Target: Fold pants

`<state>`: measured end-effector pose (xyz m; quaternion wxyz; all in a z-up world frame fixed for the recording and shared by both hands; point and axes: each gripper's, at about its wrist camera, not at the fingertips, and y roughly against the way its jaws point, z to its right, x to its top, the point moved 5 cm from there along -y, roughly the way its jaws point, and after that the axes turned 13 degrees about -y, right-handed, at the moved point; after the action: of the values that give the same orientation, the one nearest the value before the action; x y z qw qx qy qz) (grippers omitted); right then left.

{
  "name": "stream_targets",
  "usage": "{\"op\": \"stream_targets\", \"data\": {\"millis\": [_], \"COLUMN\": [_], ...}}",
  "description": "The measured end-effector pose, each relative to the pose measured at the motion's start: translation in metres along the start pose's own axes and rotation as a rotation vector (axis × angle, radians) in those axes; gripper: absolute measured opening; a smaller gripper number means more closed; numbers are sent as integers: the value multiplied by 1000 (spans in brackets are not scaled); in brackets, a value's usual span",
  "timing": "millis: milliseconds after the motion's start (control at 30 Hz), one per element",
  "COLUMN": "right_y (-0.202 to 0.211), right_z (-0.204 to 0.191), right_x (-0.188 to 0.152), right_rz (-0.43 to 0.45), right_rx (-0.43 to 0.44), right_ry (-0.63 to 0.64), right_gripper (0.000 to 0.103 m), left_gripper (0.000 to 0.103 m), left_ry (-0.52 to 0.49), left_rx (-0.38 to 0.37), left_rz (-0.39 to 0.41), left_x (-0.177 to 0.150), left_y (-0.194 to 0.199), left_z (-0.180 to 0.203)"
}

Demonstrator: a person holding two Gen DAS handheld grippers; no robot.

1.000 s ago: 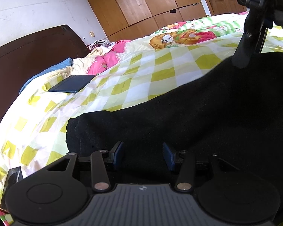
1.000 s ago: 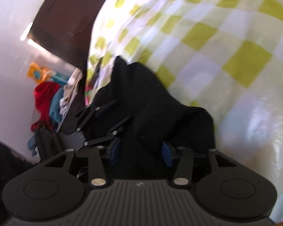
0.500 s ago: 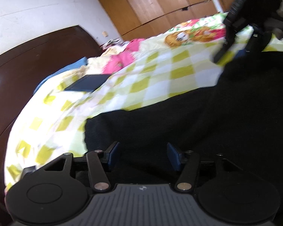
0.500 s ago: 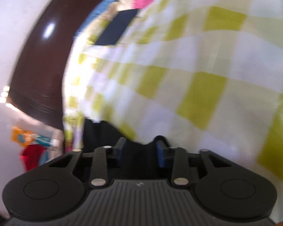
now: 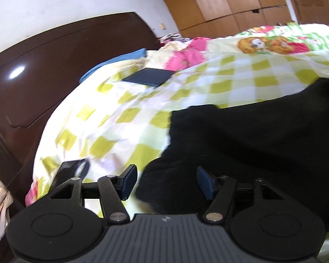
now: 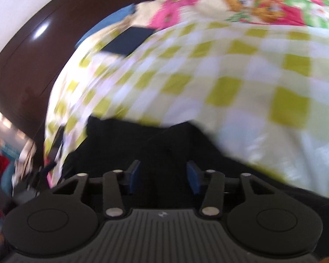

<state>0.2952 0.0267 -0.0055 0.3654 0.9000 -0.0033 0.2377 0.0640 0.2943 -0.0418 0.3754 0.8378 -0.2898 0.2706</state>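
Black pants (image 5: 252, 140) on checked bedsheet (image 5: 125, 118), left hand-held gripper (image 5: 165, 183) open

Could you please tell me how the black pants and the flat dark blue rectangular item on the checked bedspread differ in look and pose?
The black pants are large, soft and rumpled, with uneven edges; the flat dark blue rectangular item is small with straight edges and crisp corners. The pants lie close, right in front of both grippers; the blue item lies farther off, toward the dark wooden headboard. Both rest on the yellow-and-white checked bedspread.
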Motion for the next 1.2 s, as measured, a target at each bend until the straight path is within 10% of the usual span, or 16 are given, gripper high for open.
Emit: {"op": "stream_targets", "data": {"millis": [233, 500, 700, 867, 1200], "right_y": [-46, -112, -78, -12, 206], "right_z": [-117, -136, -130, -70, 153], "right_x": [-53, -103, -104, -108, -154], "right_rz": [-60, -223, -135, -5, 471], "right_rx": [27, -5, 32, -61, -297], "right_ry": [332, 337, 220, 62, -570], "right_gripper": [50, 56, 55, 55, 57], "left_gripper": [83, 85, 85, 85, 85], "left_ry": [-61, -181, -165, -137, -338], "left_rx": [-60, -31, -56, -37, -328], "left_rz": [-6, 111, 95, 156, 356], "left_x": [-22, -16, -26, -5, 73], "left_y": [-33, -36, -22, 25, 110], "left_z": [-13, -29, -27, -19, 139]}}
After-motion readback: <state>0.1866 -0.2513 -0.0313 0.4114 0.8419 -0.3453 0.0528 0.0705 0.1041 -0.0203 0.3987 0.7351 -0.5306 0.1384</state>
